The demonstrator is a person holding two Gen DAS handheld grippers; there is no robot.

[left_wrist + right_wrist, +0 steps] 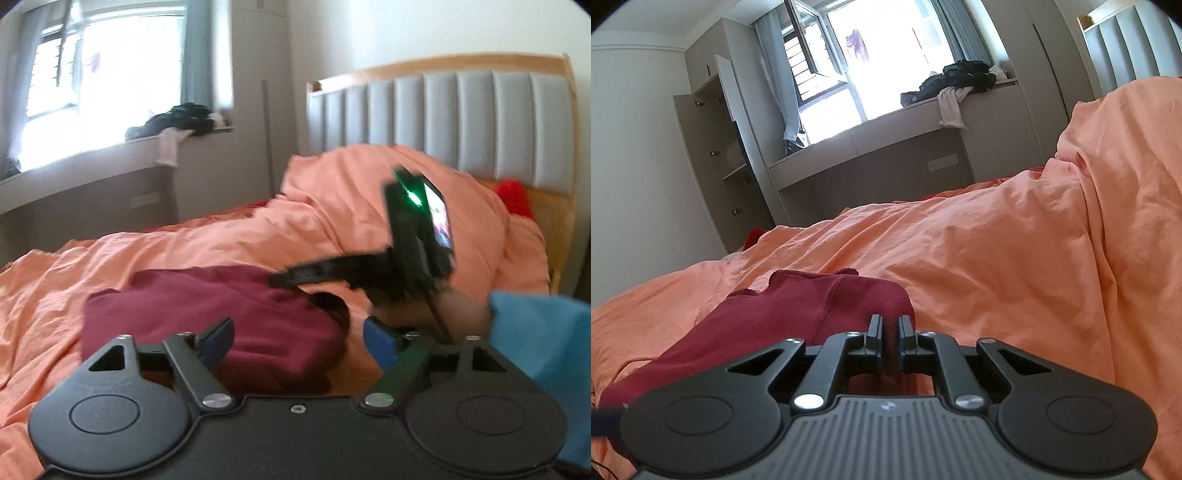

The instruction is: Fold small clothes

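On the orange duvet (979, 251) sits my dark red garment (236, 325), bunched and partly folded. My left gripper (299, 341) hangs spread wide over it, nothing pinched. My right gripper (889, 330) is nearly clenched on a fold of the red cloth. It's blurry in the left view, partly blocking the grey headboard (461, 118). A blue cloth (546, 354) is cut off at the edge. Dark clothes (960, 79) pile on the window ledge.

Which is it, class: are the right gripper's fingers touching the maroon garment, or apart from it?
Touching. The right wrist view shows the right gripper with its fingers nearly closed, pinching a fold of the maroon garment between them on the orange duvet.
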